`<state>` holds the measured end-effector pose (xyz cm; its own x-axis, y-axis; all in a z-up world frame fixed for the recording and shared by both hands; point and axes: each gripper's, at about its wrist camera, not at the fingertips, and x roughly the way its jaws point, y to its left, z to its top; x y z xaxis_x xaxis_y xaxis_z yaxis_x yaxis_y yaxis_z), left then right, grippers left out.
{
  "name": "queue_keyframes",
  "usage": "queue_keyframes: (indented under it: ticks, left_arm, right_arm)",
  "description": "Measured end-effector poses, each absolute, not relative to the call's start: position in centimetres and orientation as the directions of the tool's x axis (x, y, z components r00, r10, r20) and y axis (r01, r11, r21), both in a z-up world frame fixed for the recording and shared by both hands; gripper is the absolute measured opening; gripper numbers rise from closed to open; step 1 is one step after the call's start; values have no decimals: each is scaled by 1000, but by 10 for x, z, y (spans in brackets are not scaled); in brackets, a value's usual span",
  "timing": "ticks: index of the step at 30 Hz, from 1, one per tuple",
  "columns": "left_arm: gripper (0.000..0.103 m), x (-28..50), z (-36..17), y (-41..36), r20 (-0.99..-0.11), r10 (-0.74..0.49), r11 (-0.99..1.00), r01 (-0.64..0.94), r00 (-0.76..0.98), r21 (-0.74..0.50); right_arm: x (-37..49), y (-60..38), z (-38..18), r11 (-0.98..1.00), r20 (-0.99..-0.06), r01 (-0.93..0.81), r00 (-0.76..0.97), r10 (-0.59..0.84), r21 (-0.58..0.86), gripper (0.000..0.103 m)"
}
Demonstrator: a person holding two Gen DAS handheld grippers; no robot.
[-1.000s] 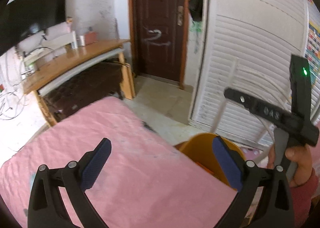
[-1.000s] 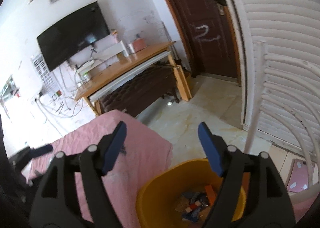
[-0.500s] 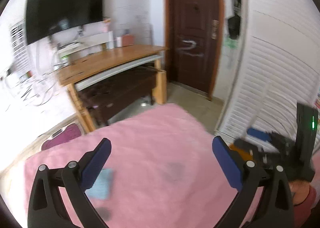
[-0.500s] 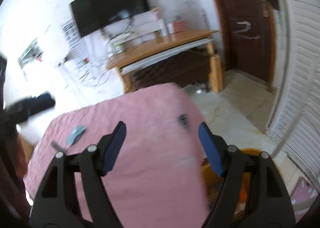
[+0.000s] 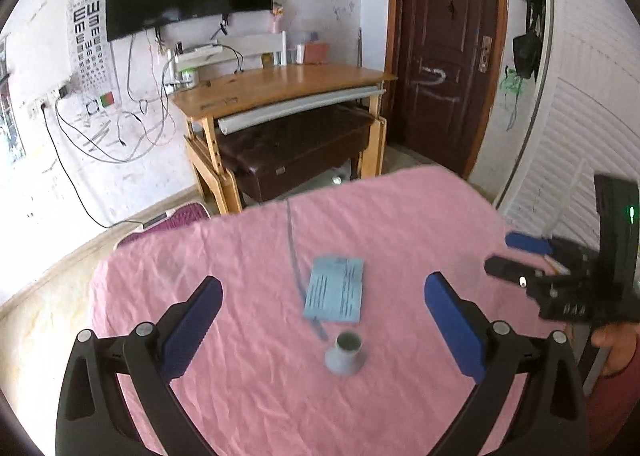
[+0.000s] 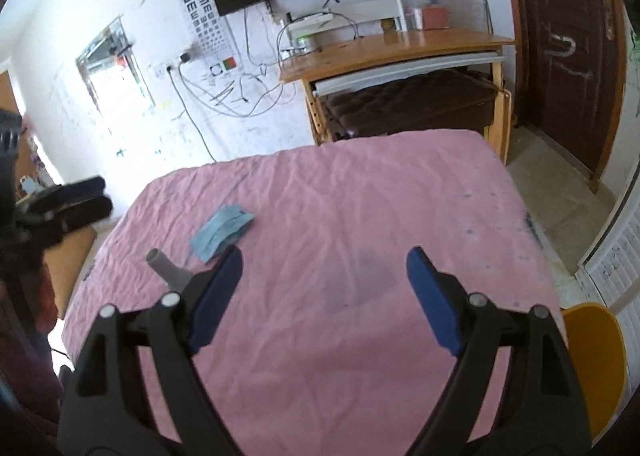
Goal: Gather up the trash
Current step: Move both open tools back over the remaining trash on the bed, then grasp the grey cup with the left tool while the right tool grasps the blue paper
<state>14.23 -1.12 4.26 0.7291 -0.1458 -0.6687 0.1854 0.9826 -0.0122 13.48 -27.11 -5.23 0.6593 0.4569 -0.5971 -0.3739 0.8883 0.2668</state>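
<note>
Both tools hang over a pink-covered tabletop (image 5: 400,216) with jaws wide and nothing between them. The left tool (image 5: 322,322) frames a grey funnel-shaped plastic piece (image 5: 345,352); the right tool (image 6: 322,288) has just been opening. Just beyond the grey piece lies a blue paper slip (image 5: 336,288), with a thin clear tube (image 5: 291,244) alongside it. The slip looks light and floppy, best pinched at an edge; the grey piece looks rigid, best gripped across its neck. A yellow bin (image 6: 592,356) sits off the tabletop's corner.

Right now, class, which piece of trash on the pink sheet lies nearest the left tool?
The grey funnel-shaped tube piece, just ahead between the left tool's open jaws. The blue printed paper and the thin clear straw lie farther away.
</note>
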Motion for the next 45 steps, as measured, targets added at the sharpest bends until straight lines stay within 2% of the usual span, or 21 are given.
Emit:
queue_keyframes:
  ticks: [4,7,8,9,11,20,23,25,26,27,33,45]
  left_arm:
    - [96,135,17,-8,-678,-153,979,206,719,-2]
    - [95,135,2,-12,-682,-177,969,245,709,4]
    - [92,135,-4,-14,-683,-167,968,248,711,21]
    - [77,137,-9,-15,-693,-166,966,256,702,28]
    - [61,143,-20,-15,-729,-201,959,284,654,-9]
    - [58,152,-44,-20,-775,-221,949,315,592,-29]
    - [50,156,-47,-22,-789,-238,943,330,566,-47]
    - [40,156,-47,-23,-787,-243,942,332,567,-51]
    - [29,155,-47,-23,-787,-237,943,330,570,-45]
    - [27,155,-47,-23,-786,-240,942,331,570,-48]
    - [27,150,-46,-5,-783,-279,941,322,556,-106]
    - [27,128,-34,59,-756,-214,971,220,618,-94]
  right_arm:
    - [137,-259,-52,901,-615,-360,661,431,244,88]
    - [136,-256,-53,909,-623,-344,664,414,236,88]
    - [136,-256,-53,911,-626,-341,664,409,234,88]
    - [136,-256,-54,913,-628,-335,665,404,232,88]
    - [138,-257,-55,917,-632,-324,666,396,234,88]
    - [143,-254,-60,918,-646,-321,654,394,234,89]
    - [144,-252,-61,915,-647,-329,649,399,235,89]
    - [143,-249,-61,914,-648,-332,647,400,233,89]
    - [144,-246,-60,913,-648,-335,647,402,232,89]
    - [144,-245,-59,913,-648,-337,646,403,232,89]
    - [146,-221,-54,904,-662,-373,627,411,208,90]
    - [172,-136,-73,892,-754,-414,525,395,179,90]
